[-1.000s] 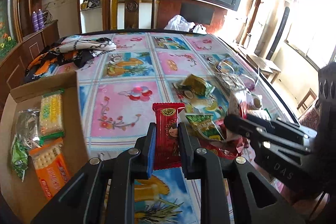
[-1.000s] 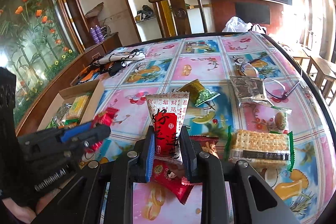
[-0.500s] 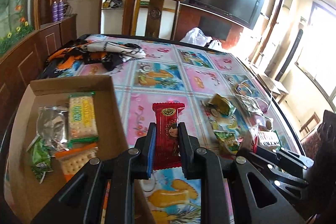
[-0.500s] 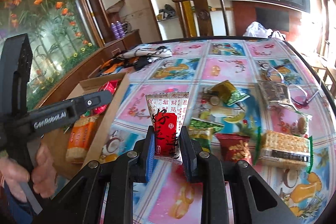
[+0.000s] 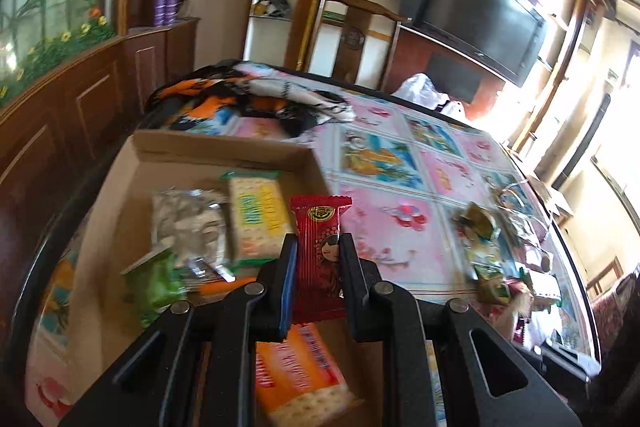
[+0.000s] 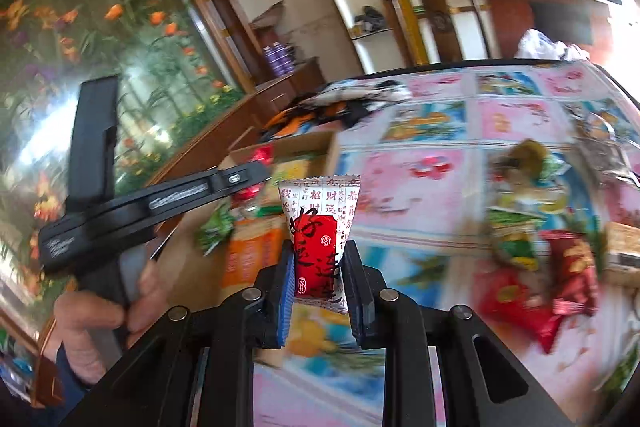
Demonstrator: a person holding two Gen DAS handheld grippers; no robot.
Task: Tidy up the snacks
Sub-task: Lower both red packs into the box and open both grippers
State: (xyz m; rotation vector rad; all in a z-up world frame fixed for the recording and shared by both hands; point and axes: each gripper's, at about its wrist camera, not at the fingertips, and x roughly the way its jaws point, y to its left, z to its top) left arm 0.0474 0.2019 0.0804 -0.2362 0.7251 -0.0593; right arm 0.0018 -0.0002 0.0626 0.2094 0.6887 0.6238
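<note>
My left gripper (image 5: 318, 267) is clamped on a red foil snack packet with a cartoon face (image 5: 320, 251), which stands upright between the pads and pokes out past the fingertips. My right gripper (image 6: 319, 273) is pinched on a white paper-look sachet with a red label and black characters (image 6: 320, 223), also upright, its wider top flaring above the pads.

In the left wrist view the red packet hangs over the shallow brown cardboard box (image 5: 120, 195) that sits at the near left corner of the tabletop. Directly beneath the gripper lies an orange pack of crackers (image 5: 300, 375). Further in are a green foil sachet (image 5: 154, 283), a clear bag of pale pieces (image 5: 188, 223) and a green-and-yellow cracker pack (image 5: 258, 215), close together on the box floor.

In the right wrist view my hand (image 6: 92, 311) holds the left gripper over that box, to the left of my white sachet, which is above the tabletop just beside the box's right wall. To the right, a blurred heap of loose red and green snack packets (image 6: 532, 259) lies on the flowered plastic tablecloth (image 5: 392, 227). At the far left corner of the tabletop lies a crumpled orange, black and white cloth (image 5: 256, 99).
</note>
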